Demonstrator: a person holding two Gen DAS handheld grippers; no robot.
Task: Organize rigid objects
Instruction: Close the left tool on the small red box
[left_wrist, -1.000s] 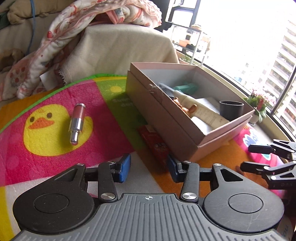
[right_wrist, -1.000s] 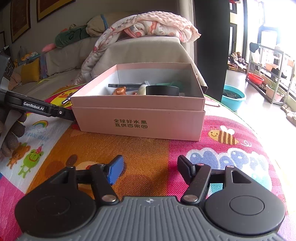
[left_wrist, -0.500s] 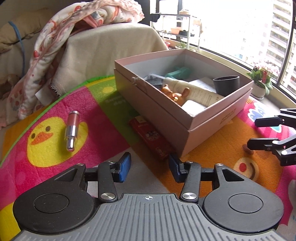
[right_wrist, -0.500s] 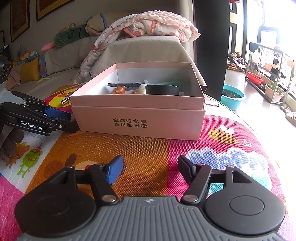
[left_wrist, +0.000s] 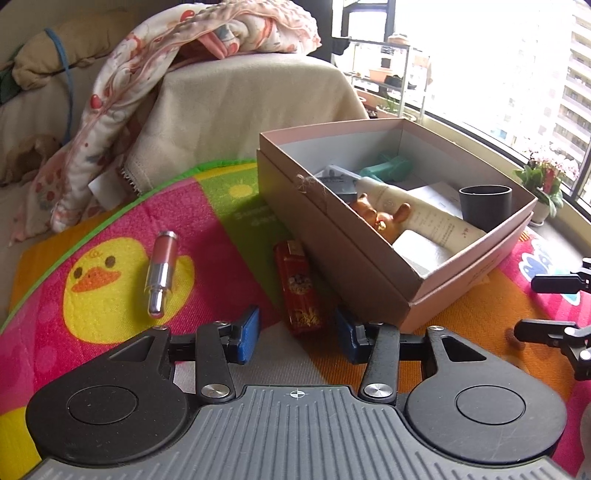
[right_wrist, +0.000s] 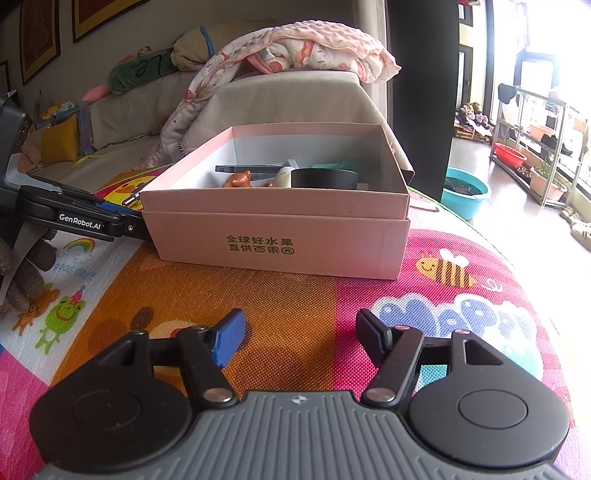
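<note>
On the bright play mat (left_wrist: 122, 229) the pink box (left_wrist: 354, 258) sits far right, a red lighter (left_wrist: 301, 291) just beside its near wall, a lipstick tube (left_wrist: 160, 273) left – the left gripper (left_wrist: 295, 338) closing on nothing, the right gripper (right_wrist: 299, 338) released and empty.

colourful cartoon-print play mat (left_wrist: 110, 236) with yellow duck, bee and frog pictures | beige cloth-covered sofa (left_wrist: 236, 107) behind it | pink floral quilted blanket (right_wrist: 306, 48) draped over sofa arm | round teal plastic basin (right_wrist: 465, 194) on floor | pink-flowered potted plant (left_wrist: 546, 184) on window sill | metal shelf rack (right_wrist: 535, 144) by window
</note>
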